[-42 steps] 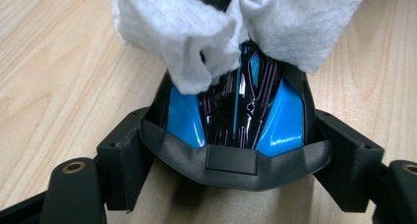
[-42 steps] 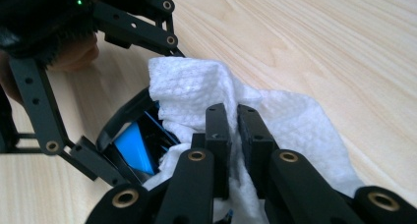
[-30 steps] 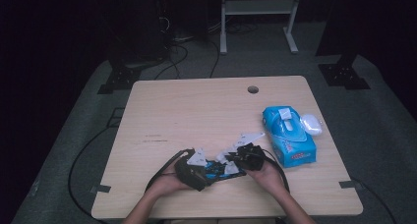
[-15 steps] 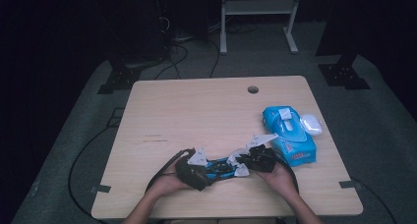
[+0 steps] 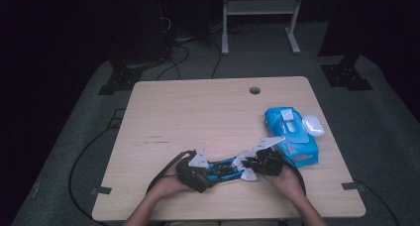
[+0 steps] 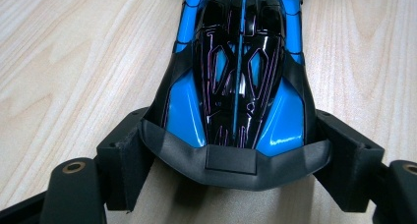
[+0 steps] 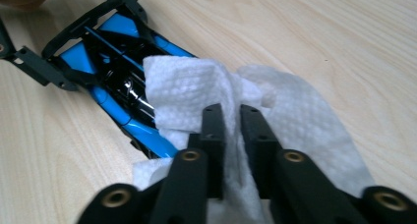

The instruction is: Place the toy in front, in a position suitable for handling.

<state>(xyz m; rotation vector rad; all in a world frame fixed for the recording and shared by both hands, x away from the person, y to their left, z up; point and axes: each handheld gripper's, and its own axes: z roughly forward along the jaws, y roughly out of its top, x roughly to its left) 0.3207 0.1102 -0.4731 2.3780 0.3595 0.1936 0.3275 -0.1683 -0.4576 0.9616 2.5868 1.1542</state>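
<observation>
Toy car [image 6: 238, 76], blue and black, lies on the wooden table [image 5: 198, 117] near its front edge, between both hands. Left gripper [image 5: 200, 170] clamps the car's rear end: in the left gripper view its two jaws press against either side of the body just ahead of the black rear wing. Right gripper [image 7: 230, 123] pinches a white paper tissue [image 7: 196, 86]; its jaws have just been opening slightly, the tissue between them and draped over the car's other end. Blue wipes pack [image 5: 289, 134] lies to the right, near the right gripper.
</observation>
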